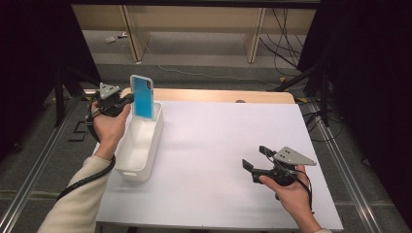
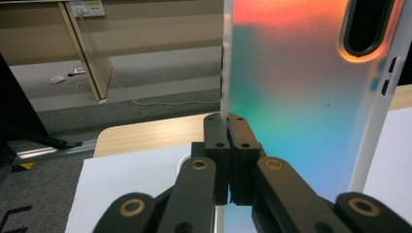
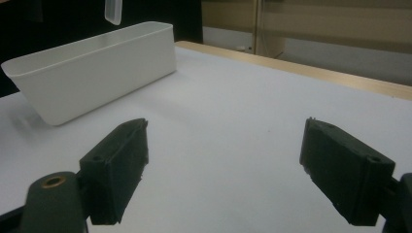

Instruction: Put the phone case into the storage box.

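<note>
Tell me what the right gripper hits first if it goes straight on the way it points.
Probably nothing soon: the open right gripper points across bare table. The white bin lies left of that line, though depth is hard to judge.

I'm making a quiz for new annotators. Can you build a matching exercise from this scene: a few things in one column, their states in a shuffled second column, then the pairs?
Things:
1. left tongs
2. right tongs
3. phone case
4. bin

States:
A. open, over the white table top, holding nothing
B. resting on the table at its left side
C. shut on an edge of the case
D. held upright above the bin's far end

Pairs: 1-C, 2-A, 3-D, 4-B
</note>
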The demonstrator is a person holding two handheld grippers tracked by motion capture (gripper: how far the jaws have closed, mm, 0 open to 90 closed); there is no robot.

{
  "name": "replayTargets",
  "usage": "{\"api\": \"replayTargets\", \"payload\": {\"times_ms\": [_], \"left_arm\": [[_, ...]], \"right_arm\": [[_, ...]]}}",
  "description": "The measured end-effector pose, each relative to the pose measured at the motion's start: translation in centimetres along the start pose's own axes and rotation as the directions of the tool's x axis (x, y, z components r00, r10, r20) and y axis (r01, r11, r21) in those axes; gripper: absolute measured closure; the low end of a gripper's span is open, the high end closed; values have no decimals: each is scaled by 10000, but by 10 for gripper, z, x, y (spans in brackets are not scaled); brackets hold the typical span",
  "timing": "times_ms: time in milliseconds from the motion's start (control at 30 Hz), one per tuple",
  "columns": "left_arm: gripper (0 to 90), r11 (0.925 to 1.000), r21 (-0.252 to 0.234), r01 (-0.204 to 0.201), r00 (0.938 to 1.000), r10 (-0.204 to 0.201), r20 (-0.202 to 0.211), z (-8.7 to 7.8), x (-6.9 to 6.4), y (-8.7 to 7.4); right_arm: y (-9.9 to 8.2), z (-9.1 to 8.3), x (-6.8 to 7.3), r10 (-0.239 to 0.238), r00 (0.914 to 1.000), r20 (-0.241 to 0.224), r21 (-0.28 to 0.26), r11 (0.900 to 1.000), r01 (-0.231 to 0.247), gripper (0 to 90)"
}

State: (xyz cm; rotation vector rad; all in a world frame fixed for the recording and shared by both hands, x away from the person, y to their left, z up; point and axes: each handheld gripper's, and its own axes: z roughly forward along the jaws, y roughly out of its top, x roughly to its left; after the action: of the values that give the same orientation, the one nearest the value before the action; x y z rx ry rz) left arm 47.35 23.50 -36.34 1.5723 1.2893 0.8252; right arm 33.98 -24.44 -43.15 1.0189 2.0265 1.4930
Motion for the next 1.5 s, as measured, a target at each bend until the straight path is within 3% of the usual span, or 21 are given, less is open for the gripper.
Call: {"api": "replayTargets", "payload": {"times_ms": [633, 1500], "left_arm": [[883, 10000, 49, 85, 10000, -85, -52, 7, 1, 1], [882, 9998, 138, 129, 9996, -125, -272, 21, 4, -3]], "right_arm": [[0, 0, 1, 169, 9997, -183, -5, 9999, -169, 186], [0, 0, 0, -61, 10000, -73, 53, 10000, 61, 186]]}}
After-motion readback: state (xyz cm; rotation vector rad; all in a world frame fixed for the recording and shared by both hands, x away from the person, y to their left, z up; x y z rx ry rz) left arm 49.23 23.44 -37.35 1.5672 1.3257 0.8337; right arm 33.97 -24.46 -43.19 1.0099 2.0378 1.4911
